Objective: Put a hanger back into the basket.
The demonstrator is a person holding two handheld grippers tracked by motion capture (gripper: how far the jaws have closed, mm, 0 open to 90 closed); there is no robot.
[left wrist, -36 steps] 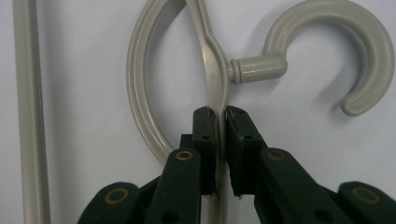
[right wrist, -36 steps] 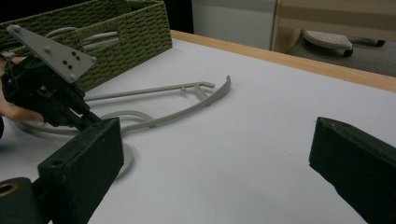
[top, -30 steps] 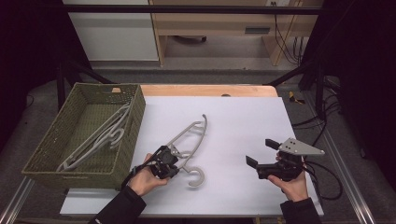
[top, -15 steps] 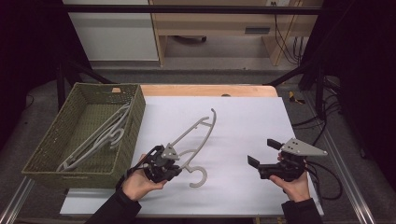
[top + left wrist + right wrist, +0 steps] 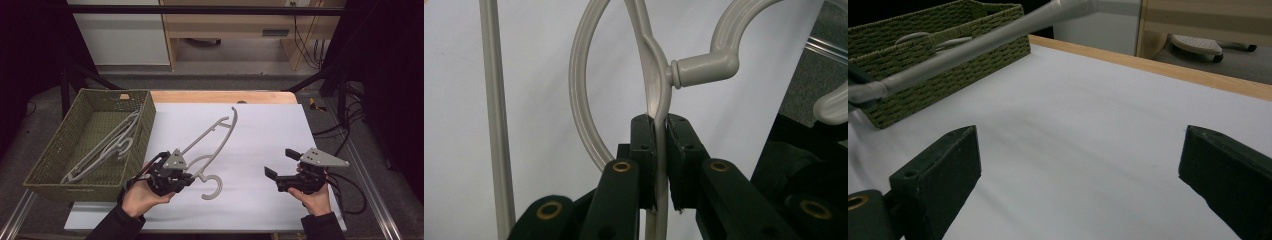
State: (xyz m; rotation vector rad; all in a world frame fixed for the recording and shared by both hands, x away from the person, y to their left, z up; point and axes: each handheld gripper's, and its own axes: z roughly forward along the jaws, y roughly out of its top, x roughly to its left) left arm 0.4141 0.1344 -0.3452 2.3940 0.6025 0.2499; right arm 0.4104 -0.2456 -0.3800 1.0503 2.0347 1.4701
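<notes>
A grey plastic hanger (image 5: 210, 137) is lifted off the white table sheet (image 5: 260, 130), its far end raised toward the back. My left gripper (image 5: 186, 176) is shut on the hanger's thin bar near the hook (image 5: 212, 186). In the left gripper view both pads pinch that bar (image 5: 659, 100), with the hook neck (image 5: 704, 62) just beyond. My right gripper (image 5: 280, 164) is held low over the right part of the sheet, jaws wide apart with nothing between them (image 5: 1078, 170). The lifted hanger's arm (image 5: 973, 47) crosses the right gripper view at upper left.
A green woven basket (image 5: 45, 160) stands at the table's left and holds more grey hangers (image 5: 107, 145). A wooden table edge (image 5: 220, 96) runs along the back. Cables (image 5: 350, 185) lie to the right of the sheet.
My left gripper has risen with the hanger, whose far end now stands higher and farther back. The right gripper has stayed in place.
</notes>
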